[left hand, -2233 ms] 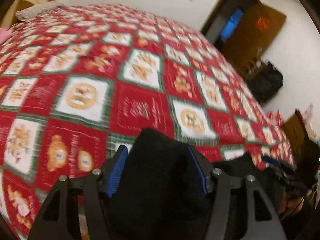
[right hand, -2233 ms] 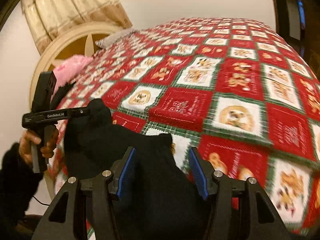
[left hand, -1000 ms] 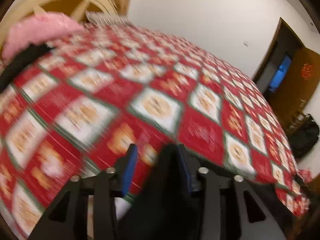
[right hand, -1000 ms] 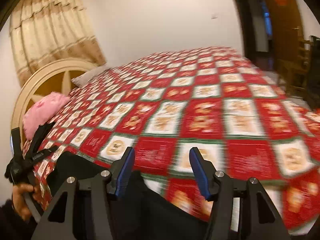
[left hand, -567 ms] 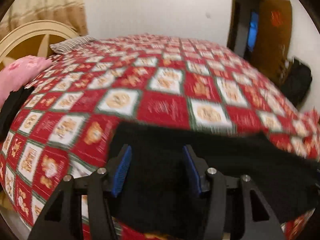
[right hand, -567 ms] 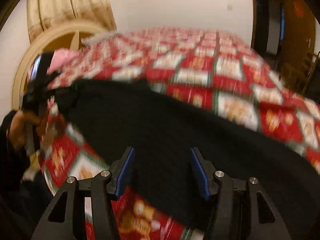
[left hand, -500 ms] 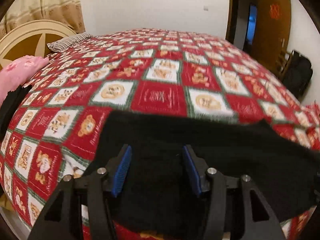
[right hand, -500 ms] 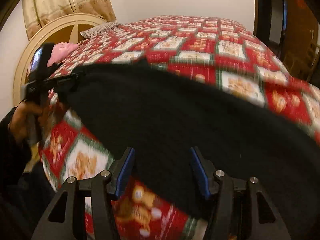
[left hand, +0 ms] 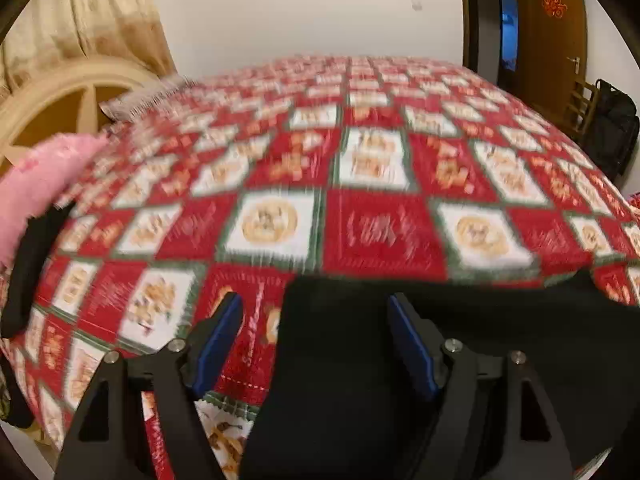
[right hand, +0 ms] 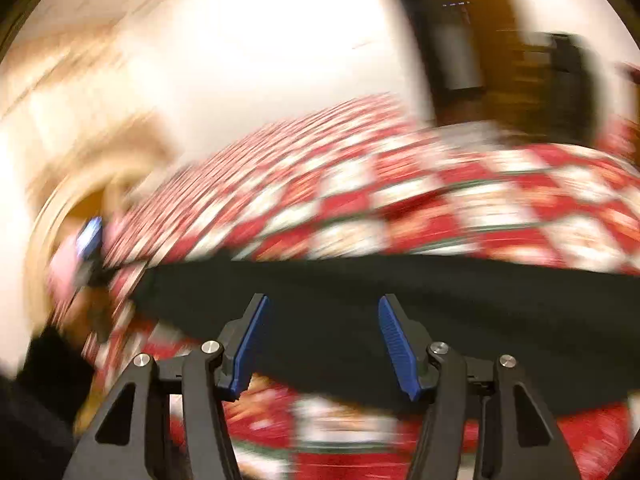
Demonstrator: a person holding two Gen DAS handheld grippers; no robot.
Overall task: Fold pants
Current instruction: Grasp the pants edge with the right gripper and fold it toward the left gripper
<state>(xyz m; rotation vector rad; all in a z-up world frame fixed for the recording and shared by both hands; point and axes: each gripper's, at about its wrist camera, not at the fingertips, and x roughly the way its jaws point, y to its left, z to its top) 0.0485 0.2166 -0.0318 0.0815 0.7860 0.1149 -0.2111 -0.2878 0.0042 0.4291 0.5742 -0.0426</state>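
The left gripper [left hand: 316, 344] stands wide, its jaws having just been opening, and the black pants [left hand: 460, 344] lie between its blue pads [left hand: 218, 334] with a clear strip of red bedspread [left hand: 380, 232] showing between the left pad and the cloth's edge, so nothing is pinched there as far as I can see; whether the right pad brushes the fabric I cannot tell. The right gripper [right hand: 320, 336] holds its jaws about half apart with the pants [right hand: 400, 320] spread behind and under them, and the blur is too heavy to say whether the pads press the cloth or merely hang over it. The pants lie as one long dark band along the near edge of the bed, long axis running nine o'clock to three o'clock in both views. From the left gripper the cloth starts dead ahead and runs off towards three o'clock; from the right gripper it reaches both ways, its end at about nine o'clock. So each hand is nearest its own end, and I judge the next fold must travel along that axis. The left wrist view alone shows the pants' squared edge, a pink cushion [left hand: 36, 176] at ten o'clock and a dark bag [left hand: 614, 128] by the door at two o'clock. The right wrist view alone shows the person's other hand [right hand: 86, 312] near nine o'clock beside the band's end.
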